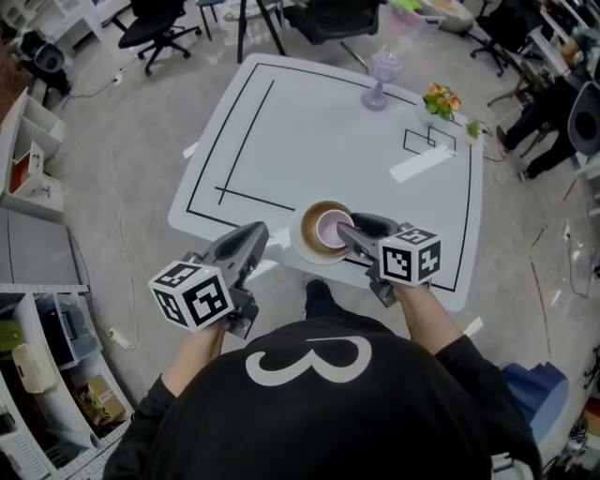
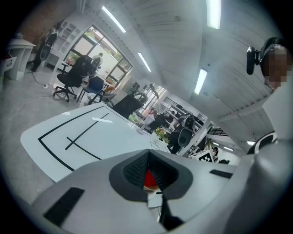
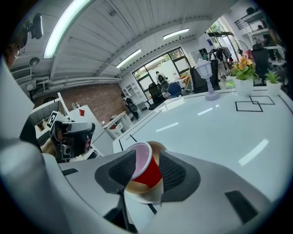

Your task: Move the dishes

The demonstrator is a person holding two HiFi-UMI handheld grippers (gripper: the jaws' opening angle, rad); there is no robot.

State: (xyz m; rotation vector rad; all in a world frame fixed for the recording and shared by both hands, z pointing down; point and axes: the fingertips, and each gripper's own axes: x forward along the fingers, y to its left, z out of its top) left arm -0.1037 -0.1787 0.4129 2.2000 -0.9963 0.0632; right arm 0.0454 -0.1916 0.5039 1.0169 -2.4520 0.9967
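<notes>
A red cup (image 1: 330,228) with a pale pink inside stands on a brown plate (image 1: 303,234) with a white rim, at the near edge of the white table (image 1: 309,131). My right gripper (image 1: 352,232) reaches it from the right. In the right gripper view the cup (image 3: 151,176) sits between the two dark pads of my right gripper (image 3: 145,167), which touch its sides, with the plate (image 3: 158,147) under it. My left gripper (image 1: 251,239) hangs just left of the plate by the table edge, fingers together and empty. In the left gripper view the cup (image 2: 150,179) shows through the slit of my left gripper (image 2: 147,156).
A lilac goblet (image 1: 381,80) and a small flower pot (image 1: 441,101) stand at the table's far right. Black tape lines (image 1: 246,131) mark the top. Office chairs (image 1: 159,28) ring the far side, and shelves (image 1: 37,309) stand to the left on the floor.
</notes>
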